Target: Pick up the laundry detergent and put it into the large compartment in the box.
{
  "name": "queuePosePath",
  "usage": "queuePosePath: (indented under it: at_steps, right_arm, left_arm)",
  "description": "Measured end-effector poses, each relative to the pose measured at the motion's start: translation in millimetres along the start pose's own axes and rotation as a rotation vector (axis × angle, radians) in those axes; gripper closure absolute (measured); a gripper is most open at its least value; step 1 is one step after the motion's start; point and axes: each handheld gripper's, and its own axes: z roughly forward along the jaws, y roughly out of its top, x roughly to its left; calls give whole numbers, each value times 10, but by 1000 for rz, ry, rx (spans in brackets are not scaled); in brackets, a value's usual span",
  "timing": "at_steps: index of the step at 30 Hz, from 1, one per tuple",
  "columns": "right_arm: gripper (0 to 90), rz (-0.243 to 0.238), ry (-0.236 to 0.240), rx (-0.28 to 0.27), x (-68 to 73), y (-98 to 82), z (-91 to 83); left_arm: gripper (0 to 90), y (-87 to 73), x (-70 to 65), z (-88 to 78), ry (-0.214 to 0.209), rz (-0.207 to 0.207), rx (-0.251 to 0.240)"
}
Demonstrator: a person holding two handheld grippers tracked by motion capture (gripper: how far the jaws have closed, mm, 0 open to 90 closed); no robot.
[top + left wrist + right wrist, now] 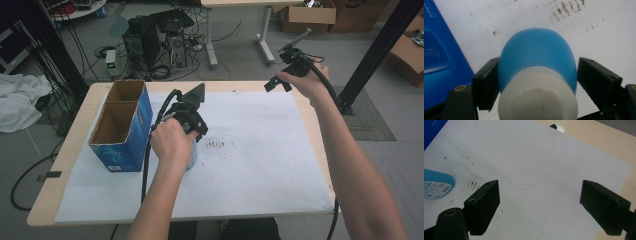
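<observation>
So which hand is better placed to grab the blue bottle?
Left. The left hand-held gripper already has the bottle between its jaws, one pad touching, the other with a small gap. The right hand-held gripper is open above bare paper, away from the bottle.

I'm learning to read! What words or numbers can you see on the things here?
None can be read.
Blue box: faint pale lines of print, too blurred.
Blue bottle: a white label with tiny print and square codes, too small to read.
</observation>
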Motion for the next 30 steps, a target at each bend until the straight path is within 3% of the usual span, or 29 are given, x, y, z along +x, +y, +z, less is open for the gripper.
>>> queuePosePath:
  at_steps: [30]
  right_arm:
    - [165, -3, 7, -2, 6, 3, 16]
  left_arm:
    - [370, 13, 23, 13, 16, -11, 22]
